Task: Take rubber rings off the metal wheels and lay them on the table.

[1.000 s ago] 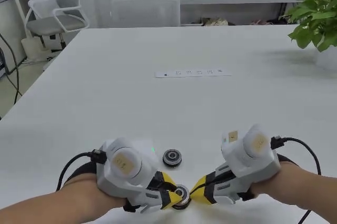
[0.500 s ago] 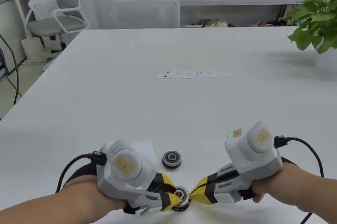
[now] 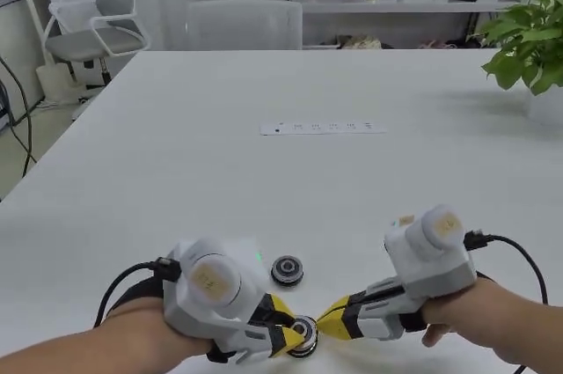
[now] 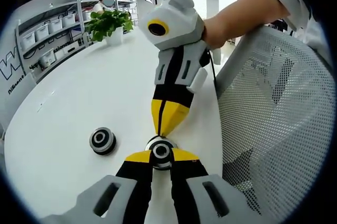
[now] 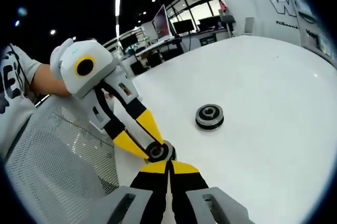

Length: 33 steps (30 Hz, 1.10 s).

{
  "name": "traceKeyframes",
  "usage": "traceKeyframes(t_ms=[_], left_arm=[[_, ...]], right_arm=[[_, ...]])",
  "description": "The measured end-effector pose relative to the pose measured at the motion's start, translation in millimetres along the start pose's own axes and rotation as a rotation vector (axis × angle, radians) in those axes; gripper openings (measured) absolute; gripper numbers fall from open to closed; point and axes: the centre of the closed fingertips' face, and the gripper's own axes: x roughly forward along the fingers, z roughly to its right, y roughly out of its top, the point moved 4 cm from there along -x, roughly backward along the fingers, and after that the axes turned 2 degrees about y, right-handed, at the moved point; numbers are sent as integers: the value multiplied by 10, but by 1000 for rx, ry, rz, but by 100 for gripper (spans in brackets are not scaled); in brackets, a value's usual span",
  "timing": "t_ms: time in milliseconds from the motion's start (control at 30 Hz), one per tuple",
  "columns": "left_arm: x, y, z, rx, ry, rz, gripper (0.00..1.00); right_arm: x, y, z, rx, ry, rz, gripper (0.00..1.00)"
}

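Observation:
A small metal wheel with a black rubber ring is held just above the white table near its front edge. My left gripper is shut on it, its yellow tips clamping the wheel from both sides. My right gripper comes in from the right with its jaws shut, pinching the rubber ring at the wheel's rim. In the left gripper view the right gripper points down onto the wheel's far edge. A second wheel with its ring on lies flat on the table just behind.
A flush power strip sits mid-table. A potted plant stands at the far right. Chairs line the far side, and a mesh chair is close behind the front edge.
The right hand has drifted slightly right and lower. Both grippers stay closed at the wheel. The second wheel has not moved.

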Motion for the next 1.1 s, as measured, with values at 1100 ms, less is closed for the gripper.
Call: traceKeyframes(t_ms=[1100], left_arm=[[15, 2, 5, -2, 16, -23, 8]], right_arm=[[76, 146, -217, 13, 96, 71, 0]])
